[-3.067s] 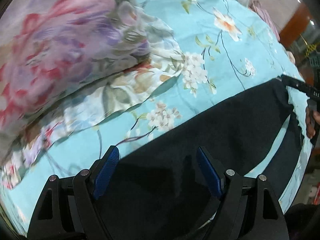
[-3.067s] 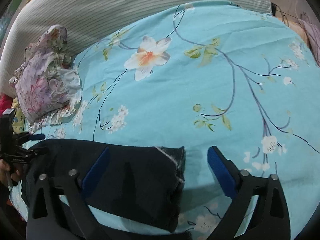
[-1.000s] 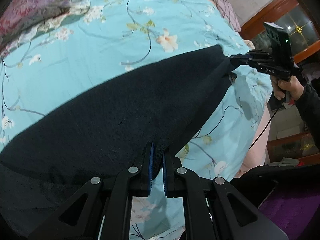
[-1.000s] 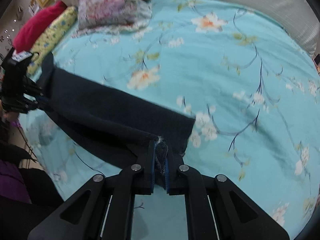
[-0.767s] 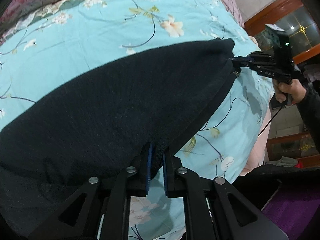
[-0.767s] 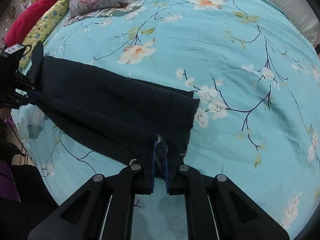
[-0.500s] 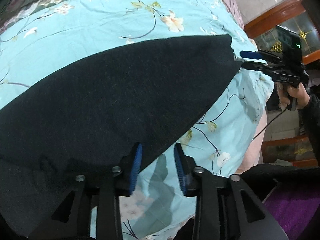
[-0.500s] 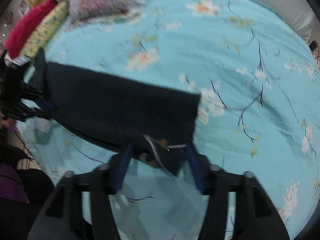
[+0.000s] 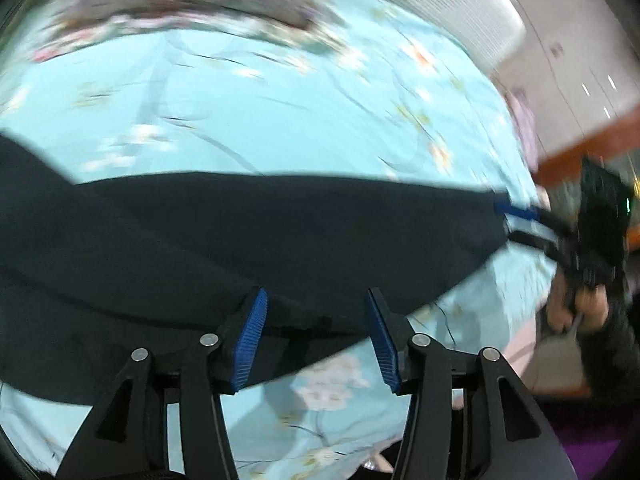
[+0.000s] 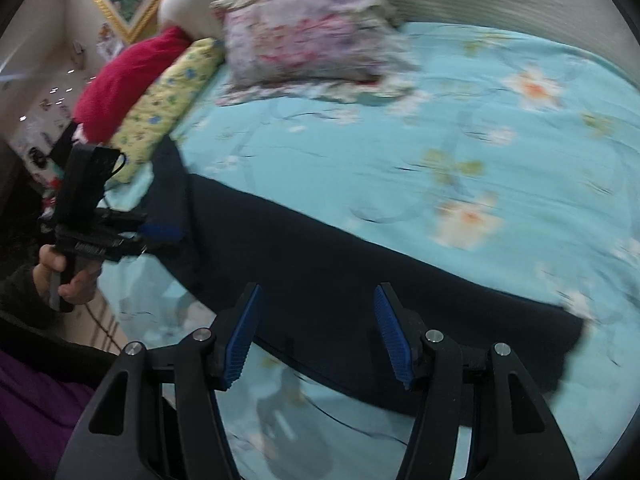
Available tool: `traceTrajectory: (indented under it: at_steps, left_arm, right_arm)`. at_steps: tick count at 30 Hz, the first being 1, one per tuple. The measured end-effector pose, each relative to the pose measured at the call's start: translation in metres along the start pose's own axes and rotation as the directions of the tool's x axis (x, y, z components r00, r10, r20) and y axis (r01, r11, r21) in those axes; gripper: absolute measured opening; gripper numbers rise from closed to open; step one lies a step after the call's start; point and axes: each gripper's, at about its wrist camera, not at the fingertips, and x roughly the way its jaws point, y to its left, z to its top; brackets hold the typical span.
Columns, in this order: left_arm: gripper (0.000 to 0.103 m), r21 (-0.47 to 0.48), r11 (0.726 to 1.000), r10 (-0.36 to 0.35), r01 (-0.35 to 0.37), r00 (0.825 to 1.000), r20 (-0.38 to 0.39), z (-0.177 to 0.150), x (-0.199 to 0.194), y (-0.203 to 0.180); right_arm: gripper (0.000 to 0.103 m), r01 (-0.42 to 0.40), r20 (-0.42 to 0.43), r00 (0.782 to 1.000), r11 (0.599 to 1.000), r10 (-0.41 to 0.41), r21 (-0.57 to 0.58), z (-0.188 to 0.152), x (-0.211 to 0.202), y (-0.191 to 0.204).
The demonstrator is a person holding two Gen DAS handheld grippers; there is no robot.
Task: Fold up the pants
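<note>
Lying flat in a long dark band across the floral turquoise bed sheet [image 10: 500, 128], the pants [image 9: 280, 232] rest near the bed's front edge. Both grippers are spread wide and hold nothing: the left gripper [image 9: 316, 334] sits just above the pants' near hem, and the right gripper [image 10: 318, 334] hangs over their lower edge. A flowered pillow [image 10: 316, 36] lies farther back by the headboard.
</note>
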Motion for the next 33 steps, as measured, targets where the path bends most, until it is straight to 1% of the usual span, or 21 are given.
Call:
traceTrajectory:
  at_steps: [1, 3, 9, 11, 13, 15, 19, 23, 26, 28, 33]
  left_arm:
    - [0.052, -0.038, 0.999, 0.007, -0.006, 1.0, 0.023, 0.001, -0.009, 0.012]
    - [0.052, -0.081, 0.996, 0.027, -0.022, 0.998, 0.057, 0.003, -0.022, 0.027]
    - [0.055, -0.174, 0.982, 0.095, -0.069, 0.985, 0.146, 0.01, -0.068, 0.077]
    - [0.056, -0.194, 0.978, 0.106, -0.074, 0.981, 0.161, 0.013, -0.084, 0.1]
    - [0.058, -0.218, 0.972, 0.127, -0.087, 0.977, 0.172, 0.011, -0.094, 0.116]
    - [0.059, -0.253, 0.963, 0.142, -0.093, 0.973, 0.183, 0.009, -0.104, 0.133]
    - [0.061, -0.285, 0.951, 0.177, -0.118, 0.965, 0.193, 0.013, -0.114, 0.155]
    - [0.065, -0.262, 0.955, 0.195, -0.141, 0.962, 0.192, 0.025, -0.125, 0.174]
    - [0.068, -0.218, 0.964, 0.193, -0.153, 0.965, 0.178, 0.04, -0.132, 0.188]
    - [0.069, -0.184, 0.97, 0.189, -0.159, 0.969, 0.158, 0.052, -0.132, 0.198]
    - [0.069, -0.096, 0.988, 0.129, -0.12, 0.987, 0.091, 0.077, -0.121, 0.213]
  right_arm:
    - [0.059, -0.017, -0.004, 1.0, 1.0, 0.017, -0.009, 0.004, 0.007, 0.007]
    - [0.059, -0.06, -0.021, 0.998, 0.998, 0.059, -0.031, 0.011, 0.023, 0.024]
    - [0.059, -0.144, -0.057, 0.989, 0.986, 0.139, -0.087, 0.031, 0.063, 0.066]
    - [0.059, -0.165, -0.065, 0.985, 0.982, 0.159, -0.095, 0.036, 0.072, 0.075]
    - [0.059, -0.187, -0.076, 0.981, 0.977, 0.18, -0.102, 0.043, 0.084, 0.086]
    - [0.059, -0.199, -0.079, 0.978, 0.974, 0.191, -0.107, 0.049, 0.093, 0.094]
    - [0.059, -0.234, -0.096, 0.97, 0.966, 0.225, -0.106, 0.059, 0.107, 0.104]
    - [0.059, -0.266, -0.13, 0.959, 0.958, 0.252, -0.109, 0.068, 0.123, 0.114]
    - [0.059, -0.291, -0.156, 0.949, 0.951, 0.274, -0.103, 0.074, 0.134, 0.119]
    - [0.059, -0.311, -0.175, 0.94, 0.946, 0.292, -0.092, 0.078, 0.144, 0.122]
    - [0.059, -0.328, -0.202, 0.929, 0.942, 0.309, -0.072, 0.086, 0.164, 0.13]
